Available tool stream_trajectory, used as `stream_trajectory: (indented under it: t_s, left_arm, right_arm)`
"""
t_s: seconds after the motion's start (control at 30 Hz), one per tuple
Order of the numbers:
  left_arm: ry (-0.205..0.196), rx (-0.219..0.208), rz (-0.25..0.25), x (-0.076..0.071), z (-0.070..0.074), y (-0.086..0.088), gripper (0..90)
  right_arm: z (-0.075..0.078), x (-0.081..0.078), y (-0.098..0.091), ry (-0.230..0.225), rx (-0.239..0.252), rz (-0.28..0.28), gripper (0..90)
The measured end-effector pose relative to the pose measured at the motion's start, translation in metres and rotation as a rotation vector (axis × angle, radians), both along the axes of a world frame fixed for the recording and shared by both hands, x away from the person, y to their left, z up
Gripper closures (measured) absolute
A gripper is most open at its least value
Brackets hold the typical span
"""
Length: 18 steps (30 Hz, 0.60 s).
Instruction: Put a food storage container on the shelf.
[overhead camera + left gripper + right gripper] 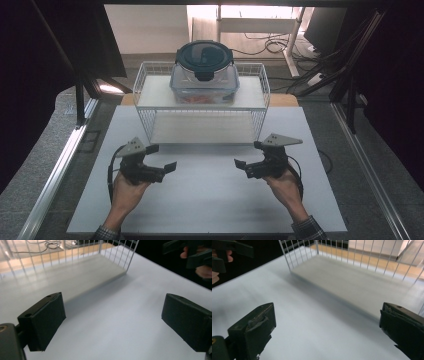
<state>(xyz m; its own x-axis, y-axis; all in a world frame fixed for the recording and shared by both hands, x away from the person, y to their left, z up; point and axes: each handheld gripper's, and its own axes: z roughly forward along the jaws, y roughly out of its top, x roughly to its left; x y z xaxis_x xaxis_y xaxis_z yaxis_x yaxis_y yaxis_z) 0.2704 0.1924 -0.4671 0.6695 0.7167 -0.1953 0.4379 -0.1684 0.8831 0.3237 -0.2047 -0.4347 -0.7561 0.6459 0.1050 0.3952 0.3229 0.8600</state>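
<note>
Plainly, the thing both grippers face is the lidded container (204,73), sitting on the top shelf of the white wire rack (145,87), ahead of the jaws and above them. The left gripper (161,157) and the right gripper (246,154) rest low over the white table (210,200), each held in one hand, well short of the rack's front edge. Both sets of jaws are spread wide with nothing between them; in the left gripper view and the right gripper view the two black pads frame bare tabletop and the lower shelf (82,272) of the rack.

The container lies about midway between the two grippers, a little nearer the right one's side of the rack, so neither hand looks clearly closer. Its body is wider across than it is deep, with that long axis running side to side, parallel to the rack's front. Each gripper points inward toward the other rather than straight at the rack. To reach the container, I judge, the jaws would have to rise to the top shelf and go forward, one to each short end.
</note>
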Motion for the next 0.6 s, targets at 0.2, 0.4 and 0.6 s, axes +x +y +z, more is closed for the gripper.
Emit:
stream_trajectory:
  t_s: [0.2,0.4,0.6]
  left_arm:
    - [0.041,0.042,-0.009,-0.024,-0.027,0.0,4.5]
    - [0.068,0.1,-0.026,-0.043,-0.042,-0.003,4.5]
    - [0.124,0.104,-0.033,-0.055,-0.058,0.0,4.8]
  right_arm:
    - [-0.027,-0.025,-0.006,0.025,-0.016,-0.005,0.3]
    - [-0.043,-0.045,-0.005,0.028,-0.067,0.013,0.2]
    - [-0.053,-0.057,-0.006,0.058,-0.075,0.022,0.2]
